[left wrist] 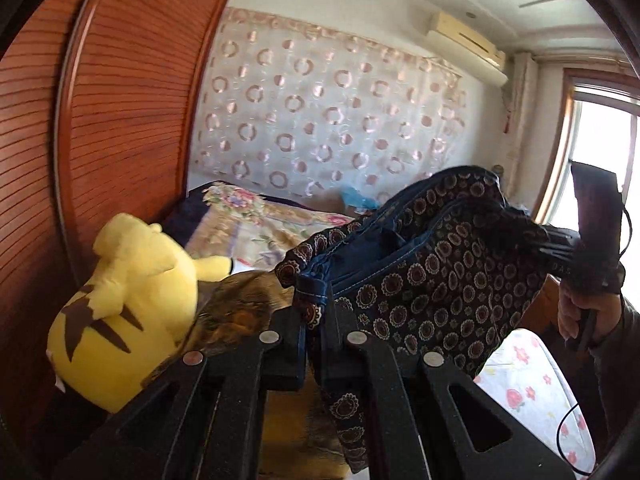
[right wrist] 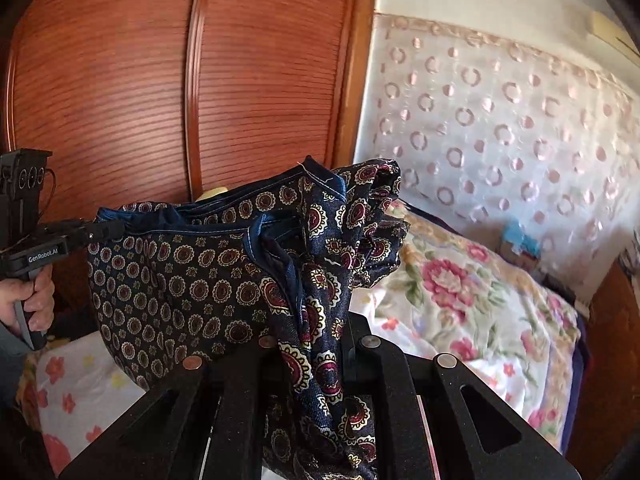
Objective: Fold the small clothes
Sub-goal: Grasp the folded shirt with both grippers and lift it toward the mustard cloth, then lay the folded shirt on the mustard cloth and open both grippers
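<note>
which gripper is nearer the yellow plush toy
Left. The left gripper, shut on the patterned garment, is just right of the yellow plush toy. The right gripper holds the garment's far end, farther away.

- We are in a home bedroom.
- A bed point(right wrist: 472, 300) with a floral quilt point(right wrist: 460, 280) fills the room's middle, and a second flowered sheet point(left wrist: 528, 376) covers the near part.
- A tall reddish wooden wardrobe point(right wrist: 260, 72) with slatted doors stands beside it.
- A sheer curtain point(left wrist: 332, 108) with pink rings hangs behind the bed.
- We see a wall air conditioner point(left wrist: 466, 46) near the ceiling and a bright window point(left wrist: 604, 152).
- A yellow plush toy point(left wrist: 128, 308) sits by the wardrobe.
</note>
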A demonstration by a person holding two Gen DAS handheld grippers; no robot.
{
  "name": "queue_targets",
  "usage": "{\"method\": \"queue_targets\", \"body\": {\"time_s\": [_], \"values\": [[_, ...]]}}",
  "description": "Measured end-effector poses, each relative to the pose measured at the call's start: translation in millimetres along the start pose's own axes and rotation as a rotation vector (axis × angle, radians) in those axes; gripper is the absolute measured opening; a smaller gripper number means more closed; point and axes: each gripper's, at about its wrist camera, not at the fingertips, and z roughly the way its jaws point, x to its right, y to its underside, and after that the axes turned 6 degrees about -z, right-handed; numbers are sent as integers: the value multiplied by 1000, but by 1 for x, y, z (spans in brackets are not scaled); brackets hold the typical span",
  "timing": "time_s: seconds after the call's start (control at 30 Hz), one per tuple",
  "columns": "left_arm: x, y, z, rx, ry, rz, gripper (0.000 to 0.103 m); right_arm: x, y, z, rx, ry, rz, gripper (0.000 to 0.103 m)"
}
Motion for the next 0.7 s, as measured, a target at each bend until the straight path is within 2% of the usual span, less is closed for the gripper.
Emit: {"method": "queue_targets", "body": {"time_s": [0.3,0.43,0.6,0.7], "values": [[-45,39,-2,-46,-84,-84,5,-21,-35,94,-73,-61,-163,10],[-49,52,-4,-54,-180,-67,5,-27,-50,129,-90,-102,-186,11],[-58,63,-1,-74,-200,-91,6,-20,-67,157,-116,-122,-130,25],[-63,64,0,-85,-207,-100,6,-17,-79,156,-81,-78,-100,37]]}}
